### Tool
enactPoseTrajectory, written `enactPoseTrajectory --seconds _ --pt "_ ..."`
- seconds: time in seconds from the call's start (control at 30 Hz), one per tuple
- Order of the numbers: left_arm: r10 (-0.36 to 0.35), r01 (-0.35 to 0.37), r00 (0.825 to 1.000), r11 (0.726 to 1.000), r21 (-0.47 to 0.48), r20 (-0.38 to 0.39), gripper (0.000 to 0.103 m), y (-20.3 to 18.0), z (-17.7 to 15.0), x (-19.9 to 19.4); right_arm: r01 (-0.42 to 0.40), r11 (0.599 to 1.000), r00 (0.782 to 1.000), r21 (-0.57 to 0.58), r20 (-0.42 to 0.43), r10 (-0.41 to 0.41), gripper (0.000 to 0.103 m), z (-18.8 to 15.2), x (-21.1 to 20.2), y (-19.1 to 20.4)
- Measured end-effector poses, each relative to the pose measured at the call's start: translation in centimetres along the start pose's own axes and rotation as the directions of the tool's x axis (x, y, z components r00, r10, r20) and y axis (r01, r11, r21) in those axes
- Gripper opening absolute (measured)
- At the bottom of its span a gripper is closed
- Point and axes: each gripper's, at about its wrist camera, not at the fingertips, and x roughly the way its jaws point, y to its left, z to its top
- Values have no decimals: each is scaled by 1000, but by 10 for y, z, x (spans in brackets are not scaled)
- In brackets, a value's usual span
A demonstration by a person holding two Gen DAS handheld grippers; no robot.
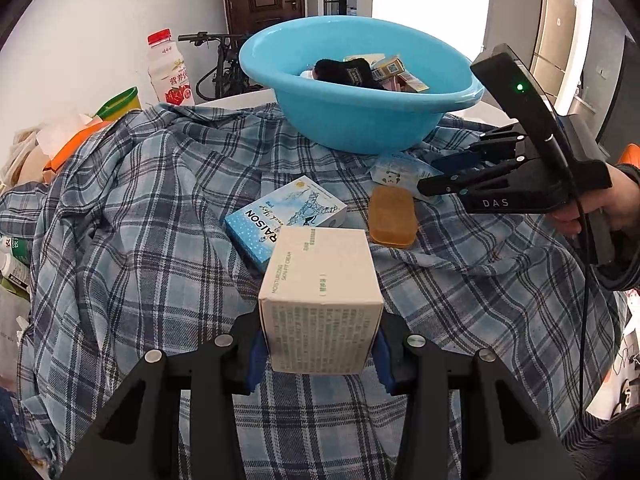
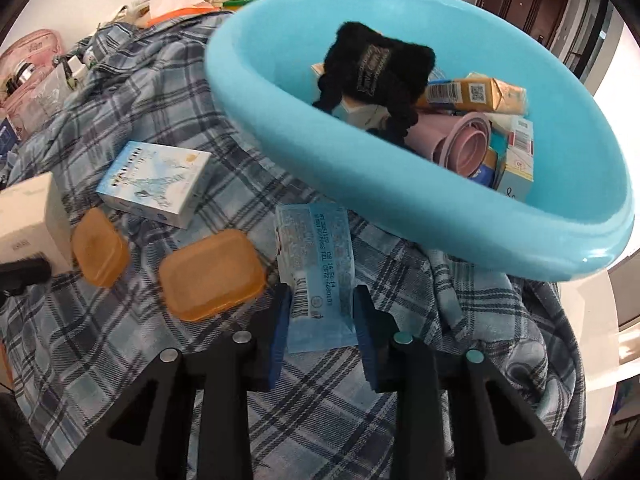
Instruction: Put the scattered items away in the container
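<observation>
My left gripper [image 1: 320, 356] is shut on a beige cream box [image 1: 320, 300] and holds it above the plaid cloth [image 1: 160, 220]. My right gripper [image 2: 320, 332] has its blue pads pressed against both edges of a light blue packet [image 2: 316, 264], which lies on the cloth just in front of the blue basin [image 2: 360, 184]. In the left wrist view the right gripper [image 1: 432, 176] reaches in from the right over that packet [image 1: 394, 172]. A blue-and-white box [image 1: 280, 216] and an amber soap bar [image 1: 392, 216] lie between the grippers. The basin [image 1: 360, 128] holds a black knitted item and several boxes.
A second amber bar [image 2: 100, 252] lies left of the first [image 2: 212, 272]. A red-capped bottle [image 1: 168, 68] and a green-rimmed cup stand at the back left. A pink pouch [image 2: 28, 64] sits at the far left. A person's hand [image 1: 600, 208] holds the right gripper.
</observation>
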Motion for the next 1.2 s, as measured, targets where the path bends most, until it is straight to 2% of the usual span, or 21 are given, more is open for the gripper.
enactPoseTrajectory --seconds 0.2,0.33,0.53,0.7,0.87,0.93,1.0,1.03,1.1,1.2 --pt "-11 11 1000 1000 21 7 45 -8 -2 -5 -39 998 999 48 -10 40 30 -14 -20 3" --pt "-16 15 1000 999 28 15 45 -9 -5 -11 -60 996 998 61 -13 61 30 -41 -42 15" --pt "-20 20 1000 999 27 9 45 -13 -8 -9 -78 997 997 7 -22 78 30 -82 -76 41" --pt "-40 39 999 998 47 18 45 -28 -9 -8 -82 996 996 -44 -43 80 31 -87 -79 60" --pt "-55 53 998 997 51 29 45 -36 -10 -16 -143 989 988 -31 -68 140 34 -95 -65 65" --pt "-48 46 998 998 47 31 45 -34 -9 -19 -163 986 985 -27 -62 161 38 -96 -61 65" --pt "-31 29 999 999 44 36 45 -31 -9 -22 -184 983 982 -19 -52 183 55 -97 -60 65" --pt "-25 23 999 999 42 38 45 -30 -9 -23 -195 981 980 -16 -41 194 58 -97 -61 66" --pt "-19 17 999 999 38 39 45 -28 -9 -25 -213 977 977 -30 -15 213 72 -97 -64 68" --pt "-18 17 999 999 37 31 45 -26 -11 -23 -188 980 981 -62 32 190 77 -95 -67 71"
